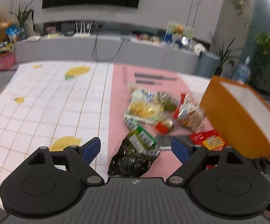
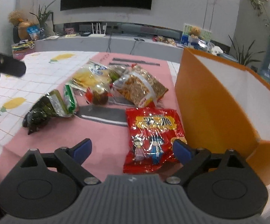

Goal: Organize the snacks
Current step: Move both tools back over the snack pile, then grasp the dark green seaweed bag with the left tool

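Several snack bags lie on a pink mat. A dark green bag lies between the open fingers of my left gripper, which is empty; the bag also shows in the right wrist view. A red bag lies just ahead of my open, empty right gripper, and shows in the left wrist view. Beyond lie a yellow bag, a brown noodle bag and smaller packets. An orange box stands to the right, open at the top.
A white checked cloth with lemon prints covers the table left of the mat. Behind the table runs a grey counter with clutter, cables and plants under a dark screen. The left gripper's tip shows in the right wrist view.
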